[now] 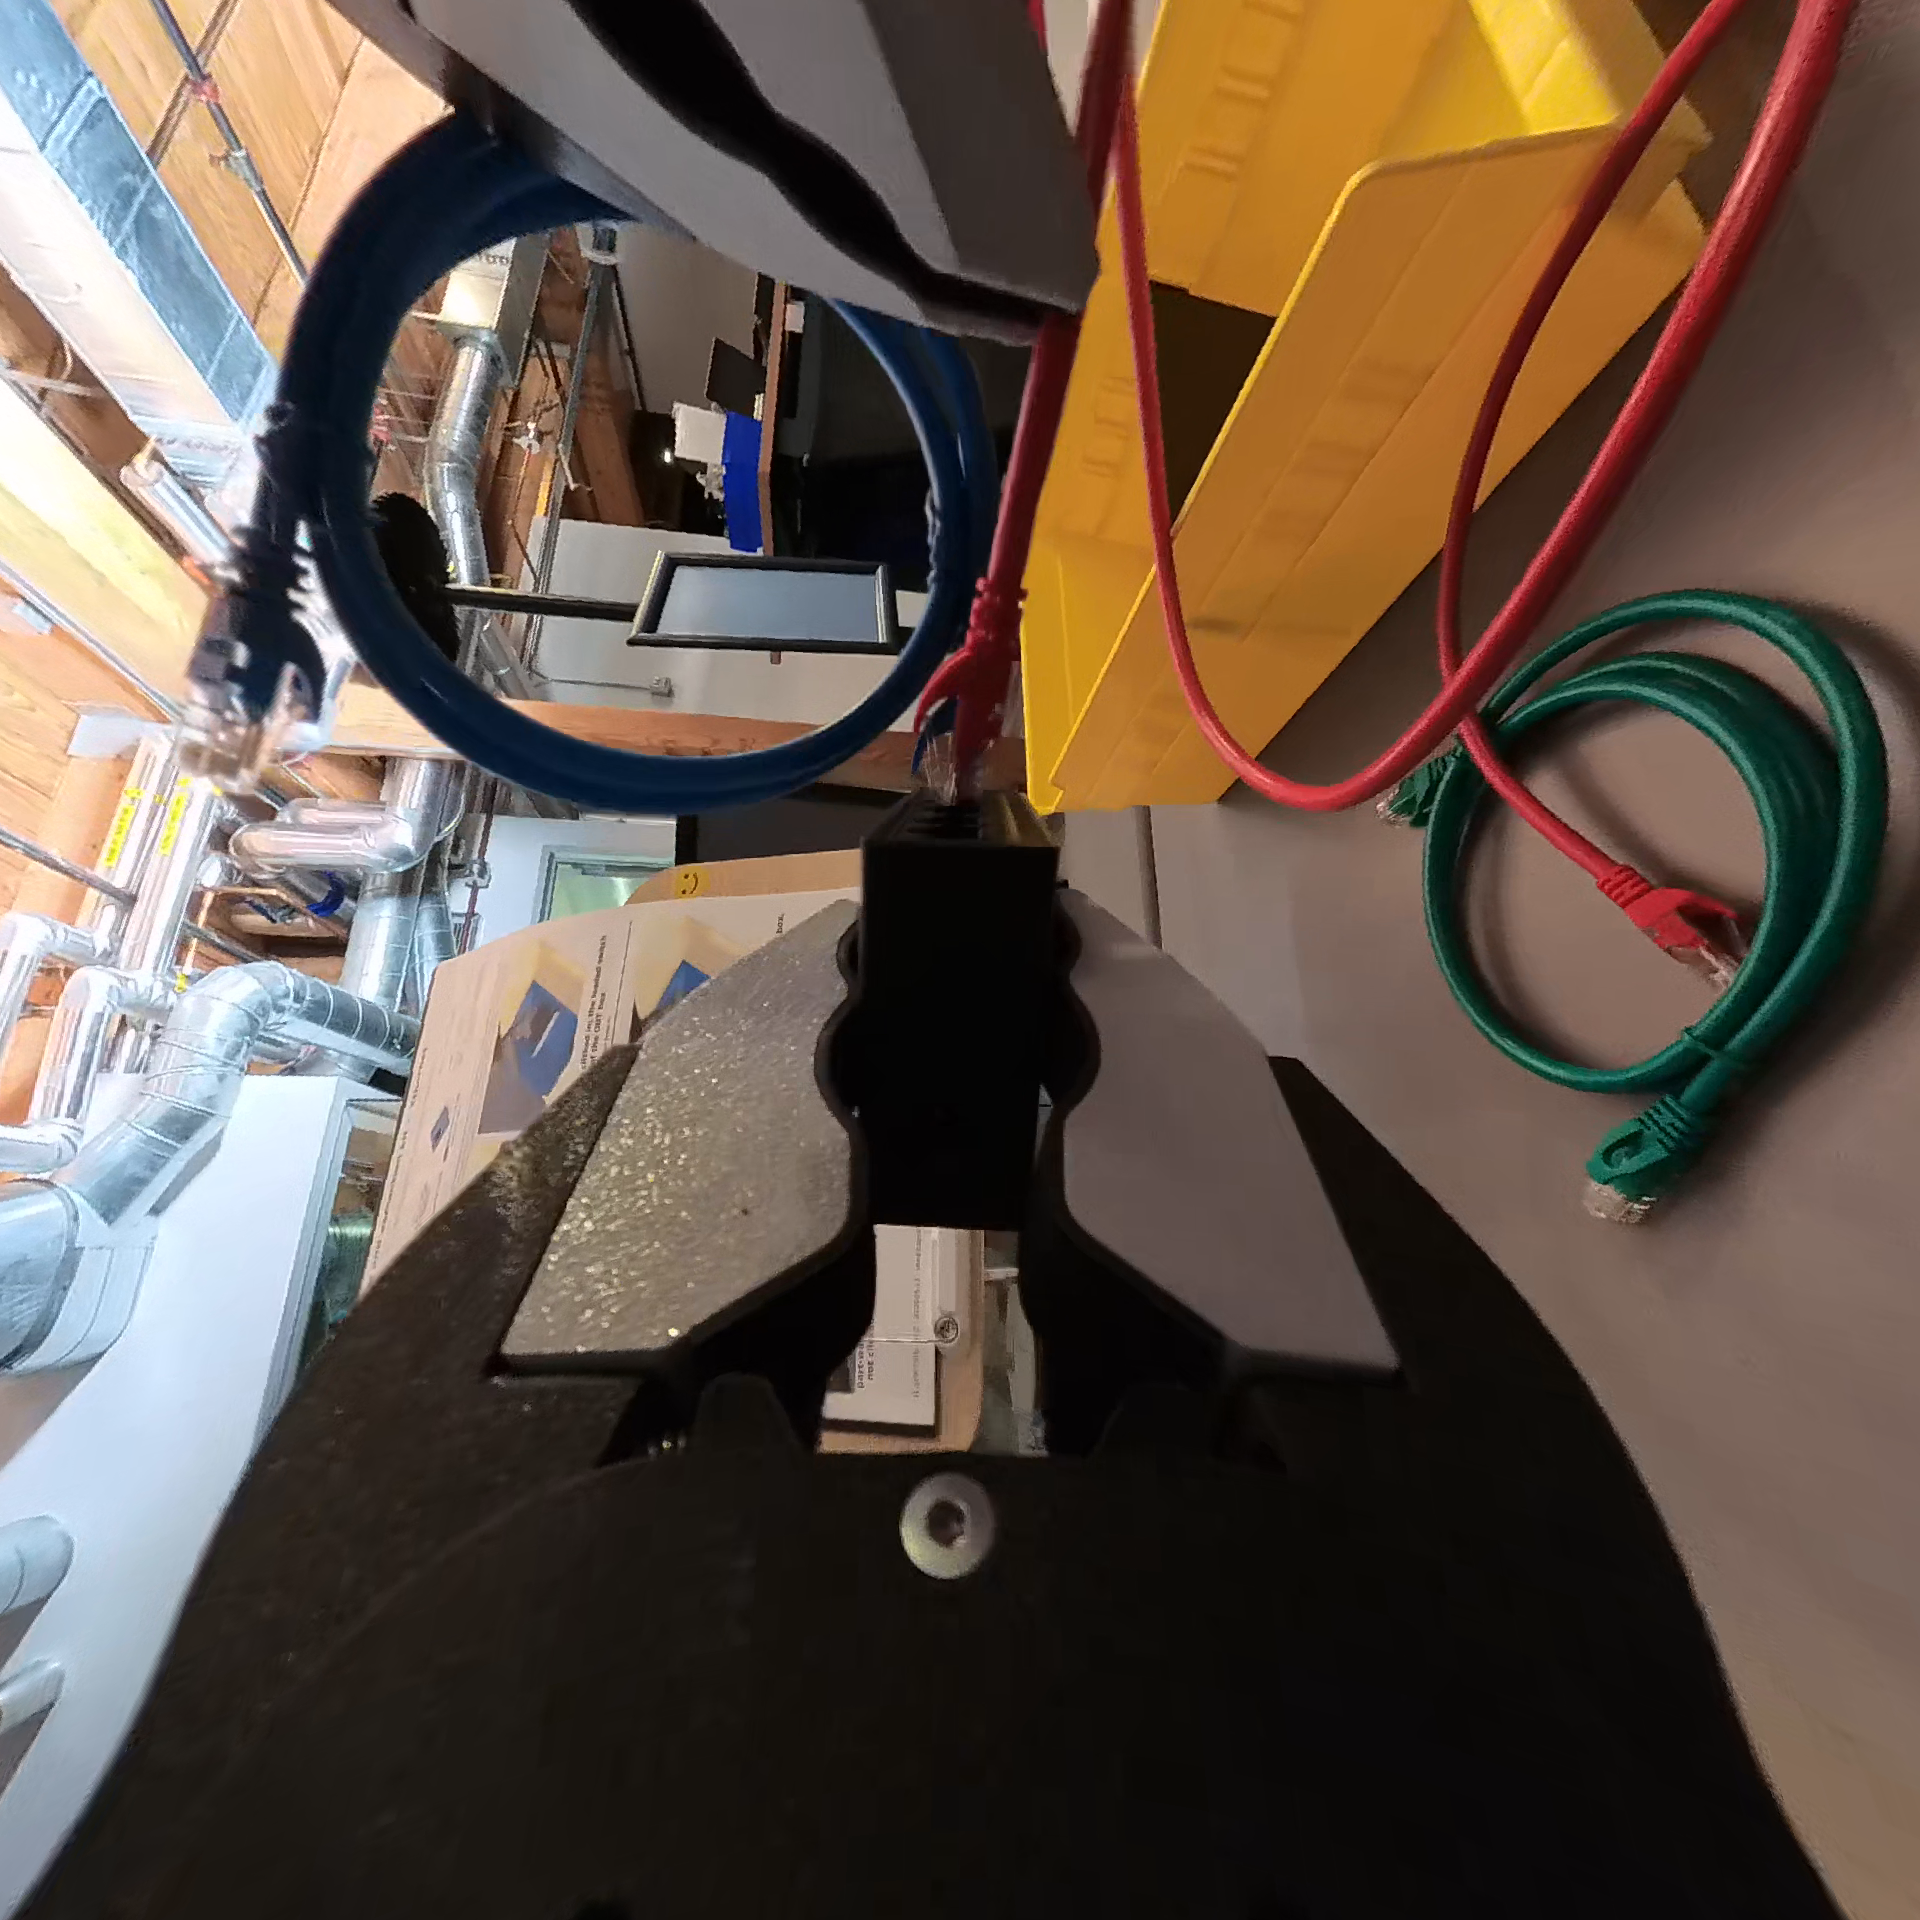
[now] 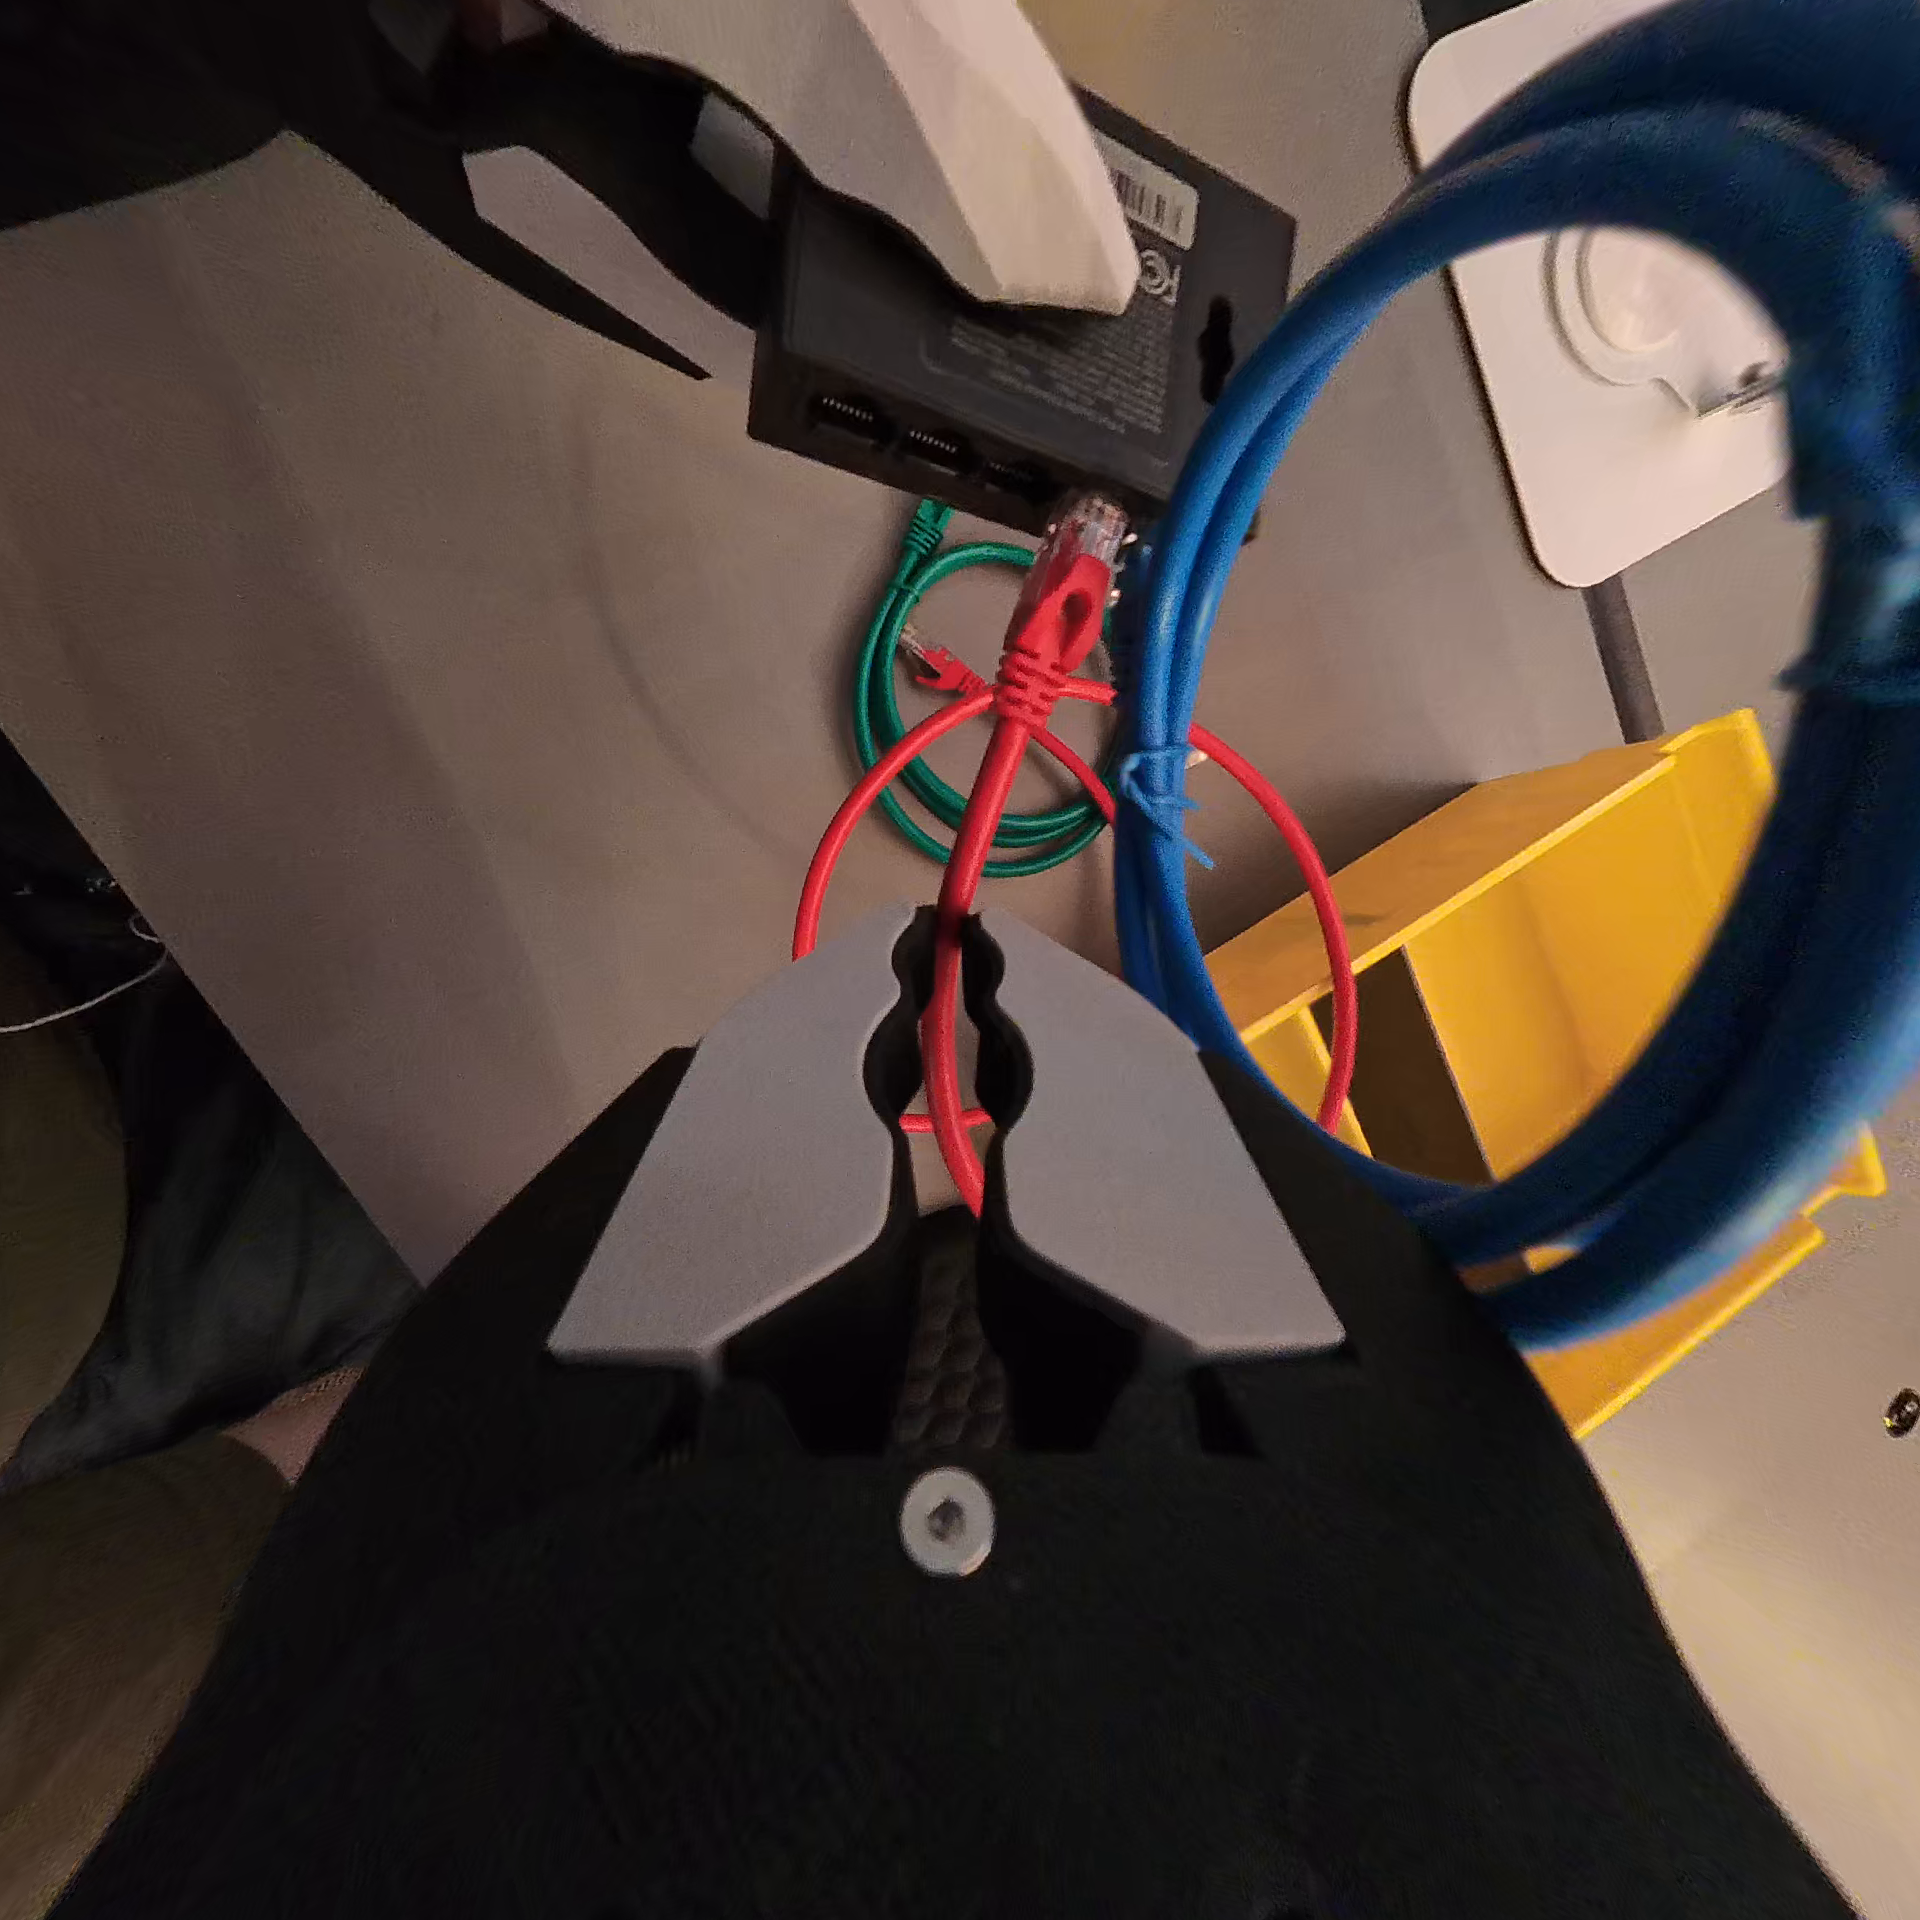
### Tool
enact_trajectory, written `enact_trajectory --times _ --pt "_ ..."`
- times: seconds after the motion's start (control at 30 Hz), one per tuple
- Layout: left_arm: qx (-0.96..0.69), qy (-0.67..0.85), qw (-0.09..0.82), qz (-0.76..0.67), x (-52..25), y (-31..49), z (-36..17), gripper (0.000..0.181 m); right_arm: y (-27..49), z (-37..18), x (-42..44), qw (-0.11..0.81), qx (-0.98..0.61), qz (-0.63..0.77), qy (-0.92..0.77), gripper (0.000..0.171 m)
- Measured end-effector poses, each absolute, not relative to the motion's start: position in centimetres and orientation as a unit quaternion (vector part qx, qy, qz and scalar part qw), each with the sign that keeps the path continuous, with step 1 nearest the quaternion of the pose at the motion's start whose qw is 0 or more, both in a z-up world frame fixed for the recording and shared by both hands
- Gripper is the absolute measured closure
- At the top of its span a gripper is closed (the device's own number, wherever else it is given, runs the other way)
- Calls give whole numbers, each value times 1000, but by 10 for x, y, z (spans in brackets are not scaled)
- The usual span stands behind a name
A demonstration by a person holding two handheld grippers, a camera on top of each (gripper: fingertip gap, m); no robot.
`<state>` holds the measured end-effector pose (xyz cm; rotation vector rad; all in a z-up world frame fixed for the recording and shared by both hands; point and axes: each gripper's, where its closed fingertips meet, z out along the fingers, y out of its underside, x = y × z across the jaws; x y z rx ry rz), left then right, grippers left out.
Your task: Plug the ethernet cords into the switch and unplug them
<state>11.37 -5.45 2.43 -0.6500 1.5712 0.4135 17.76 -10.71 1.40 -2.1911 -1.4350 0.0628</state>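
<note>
My left gripper (image 1: pixel 956 1039) clamps black switch (image 2: pixel 1023 353); right gripper (image 2: pixel 951 997) pinches red cord (image 2: pixel 961 1039), clear-tipped plug (image 2: pixel 1081 545) at port, frame centre.

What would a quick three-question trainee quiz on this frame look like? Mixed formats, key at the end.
1. True or false: the green cord is plugged into the switch.
2. The left gripper is shut on which item? A) the switch B) the yellow bin C) the blue cord
3. Fill in: the right gripper pinches the ___ cord between its fingers.

Key
1. False. The green cord lies coiled on the table, with both plugs free.
2. A
3. red; the red cord runs from the fingers to a plug at the switch's ports.
</note>
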Motion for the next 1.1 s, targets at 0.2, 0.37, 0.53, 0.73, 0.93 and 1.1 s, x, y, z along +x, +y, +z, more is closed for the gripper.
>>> enact_trajectory --times 0.2,0.37,0.53,0.73,0.93,1.1 --pt "-265 688 653 174 117 -62 28 152 -102 24 183 285 -806 26 -519 165" --pt "-259 681 669 147 119 -70 35 152 -96 34 183 314 -785 43 -533 165" --pt "-258 665 686 146 116 -72 48 152 -96 53 178 373 -729 56 -571 165" --pt "-256 609 709 247 102 -60 78 152 -92 79 168 451 -695 5 -560 166" --pt "-265 549 730 309 76 -60 118 152 -103 119 145 552 -634 -6 -541 166" --pt "-266 504 746 344 54 -67 147 151 -118 147 124 627 -574 -17 -526 166"
